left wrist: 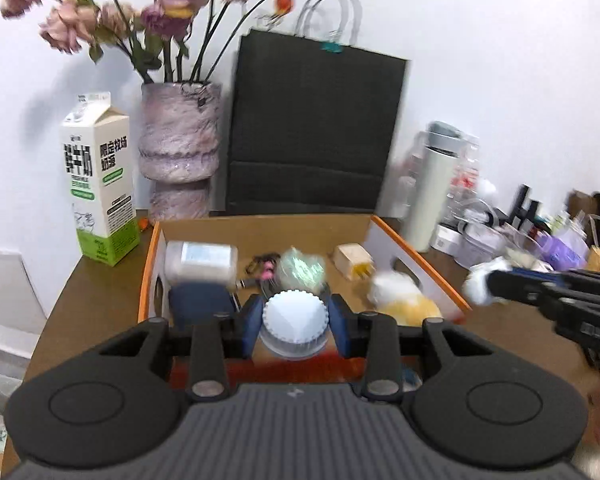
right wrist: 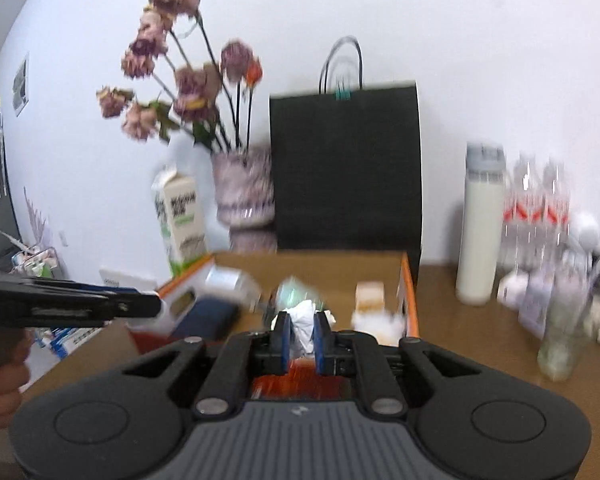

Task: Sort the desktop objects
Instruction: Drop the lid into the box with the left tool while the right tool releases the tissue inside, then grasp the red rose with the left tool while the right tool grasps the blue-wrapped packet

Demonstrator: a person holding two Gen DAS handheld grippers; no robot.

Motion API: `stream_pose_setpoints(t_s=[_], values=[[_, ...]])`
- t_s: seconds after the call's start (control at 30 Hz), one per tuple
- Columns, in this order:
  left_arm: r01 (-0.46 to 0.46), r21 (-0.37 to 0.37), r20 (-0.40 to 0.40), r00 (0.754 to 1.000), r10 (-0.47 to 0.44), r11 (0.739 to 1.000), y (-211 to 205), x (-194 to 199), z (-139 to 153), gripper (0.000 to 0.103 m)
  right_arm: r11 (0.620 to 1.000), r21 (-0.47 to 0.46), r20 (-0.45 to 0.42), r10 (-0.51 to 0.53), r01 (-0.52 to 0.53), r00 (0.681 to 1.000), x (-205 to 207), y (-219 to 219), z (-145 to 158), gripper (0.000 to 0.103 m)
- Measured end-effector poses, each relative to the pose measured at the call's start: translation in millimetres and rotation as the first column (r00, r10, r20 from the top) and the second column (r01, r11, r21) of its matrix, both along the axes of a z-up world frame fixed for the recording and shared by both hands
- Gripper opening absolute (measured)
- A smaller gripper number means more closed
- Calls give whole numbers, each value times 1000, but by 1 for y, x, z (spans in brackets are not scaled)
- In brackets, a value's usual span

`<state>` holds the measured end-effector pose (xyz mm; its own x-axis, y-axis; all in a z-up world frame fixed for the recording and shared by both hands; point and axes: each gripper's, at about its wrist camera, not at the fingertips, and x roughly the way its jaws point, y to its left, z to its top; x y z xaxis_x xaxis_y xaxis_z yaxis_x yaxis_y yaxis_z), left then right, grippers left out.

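At lower centre of the left wrist view, the left gripper (left wrist: 296,320) is clamped across a white ribbed-cap jar (left wrist: 295,326): rigid, probably light, slippery, best held by its sides. In the right wrist view, the right gripper (right wrist: 300,334) pinches crumpled white paper (right wrist: 303,330), soft and weightless. Beyond lies the orange-edged cardboard box (left wrist: 260,230).

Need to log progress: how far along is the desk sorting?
Done: several small things already lie in the orange-edged box. In hand: the left tongs grip a white ribbed cap; the right tongs pinch crumpled white paper. Left: clutter by the white flask.
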<state>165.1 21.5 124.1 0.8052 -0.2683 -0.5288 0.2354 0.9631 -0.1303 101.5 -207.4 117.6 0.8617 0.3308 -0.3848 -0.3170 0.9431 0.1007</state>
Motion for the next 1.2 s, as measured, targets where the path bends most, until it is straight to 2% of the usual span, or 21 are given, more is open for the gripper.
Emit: stream_pose_setpoints(t_s=[0.03, 0.1, 0.2, 0.3, 0.43, 0.5, 0.53, 0.6, 0.63, 0.67, 0.7, 0.77, 0.83, 0.9, 0.97, 1.03, 1.1, 1.2], values=[[21, 12, -32, 999, -20, 1000, -3, 20, -2, 37, 1000, -9, 12, 3, -3, 1000, 12, 2, 6, 11], [0, 40, -116, 993, 5, 999, -9, 60, -12, 37, 1000, -26, -6, 1, -1, 1000, 46, 6, 12, 11], [-2, 132, -174, 984, 25, 991, -23, 107, -34, 37, 1000, -19, -99, 11, -12, 995, 106, 12, 10, 11], [-1, 210, -232, 972, 50, 978, -33, 144, -54, 37, 1000, -2, -228, 23, -24, 973, 170, 20, 0, 11], [7, 257, -240, 969, 57, 966, -35, 164, -71, 38, 997, -77, -351, -16, -12, 936, 235, 40, -26, 11], [11, 237, -256, 965, 52, 972, -32, 169, -75, 50, 994, -112, -399, -46, 1, 916, 258, 48, -44, 11], [12, 222, -254, 966, 46, 975, -29, 169, -75, 52, 992, -124, -425, -54, 0, 904, 268, 51, -54, 12], [15, 209, -235, 971, 35, 978, -23, 166, -72, 54, 991, -137, -450, -63, 0, 891, 279, 56, -68, 20], [11, 207, -229, 973, 38, 978, -20, 164, -69, 56, 989, -149, -454, -70, 2, 888, 283, 58, -72, 27], [4, 204, -224, 974, 43, 979, -17, 163, -65, 58, 987, -160, -459, -79, 5, 885, 284, 58, -75, 40], [-5, 200, -216, 975, 49, 980, -14, 161, -60, 59, 987, -159, -460, -82, 8, 884, 283, 57, -73, 44], [-20, 180, -195, 979, 55, 984, -8, 156, -47, 74, 990, -140, -432, -84, 25, 898, 275, 51, -63, 49], [-37, 165, -177, 982, 66, 986, -5, 150, -35, 82, 990, -133, -393, -91, 41, 915, 264, 46, -48, 56], [-50, 172, -167, 983, 79, 984, -6, 139, -24, 86, 989, -140, -351, -100, 54, 931, 249, 40, -33, 64], [-83, 206, -171, 978, 119, 975, -9, 134, -18, 103, 986, -158, -320, -104, 56, 942, 236, 34, -21, 65], [-129, 219, -156, 974, 165, 967, -13, 122, -9, 103, 980, -189, -295, -114, 60, 949, 221, 31, -11, 68], [-129, 199, -157, 974, 162, 971, -15, 107, -2, 103, 977, -201, -278, -124, 68, 953, 208, 26, -5, 77], [-138, 169, -160, 973, 165, 976, -18, 82, 8, 103, 982, -171, -272, -124, 79, 954, 182, 13, 4, 79]])
